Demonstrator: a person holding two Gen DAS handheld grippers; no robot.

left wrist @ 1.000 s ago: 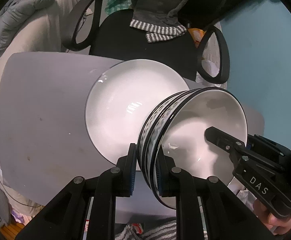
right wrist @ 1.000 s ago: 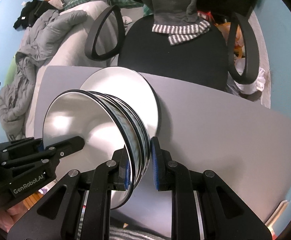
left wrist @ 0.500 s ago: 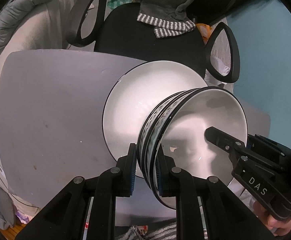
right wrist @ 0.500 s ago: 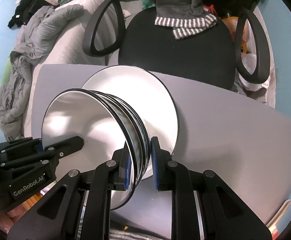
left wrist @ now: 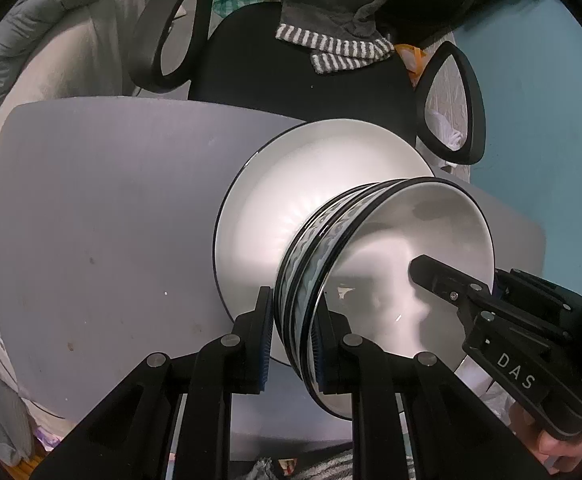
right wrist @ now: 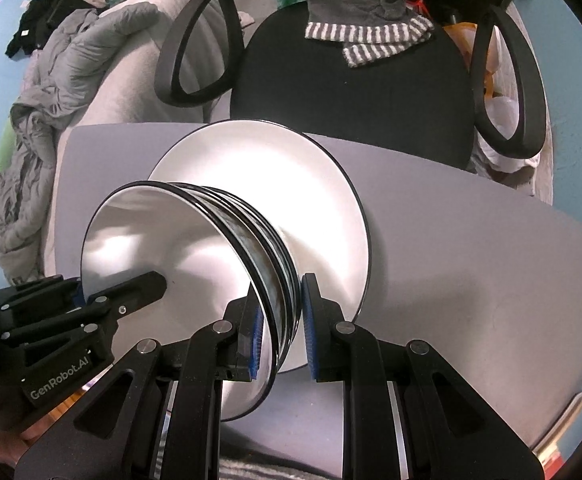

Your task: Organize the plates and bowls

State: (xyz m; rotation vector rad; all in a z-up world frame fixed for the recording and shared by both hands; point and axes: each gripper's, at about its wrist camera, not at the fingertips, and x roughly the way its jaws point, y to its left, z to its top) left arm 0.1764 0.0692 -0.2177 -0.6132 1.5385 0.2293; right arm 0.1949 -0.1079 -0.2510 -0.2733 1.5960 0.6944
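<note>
The stack of bowls (left wrist: 371,264) is clamped on opposite rims: left gripper (left wrist: 293,340) pinched nearly closed on one side, right gripper (right wrist: 279,332) likewise on the other. It's held over or on the white plate (left wrist: 275,216) — contact can't be told. The plate sits close to the table's (left wrist: 111,208) far edge, with plenty of bare grey surface left beside it. One plate is seen, and roughly three nested bowls. A black office chair (right wrist: 351,100) is parked behind, with a striped garment (right wrist: 371,36) draped over it.
</note>
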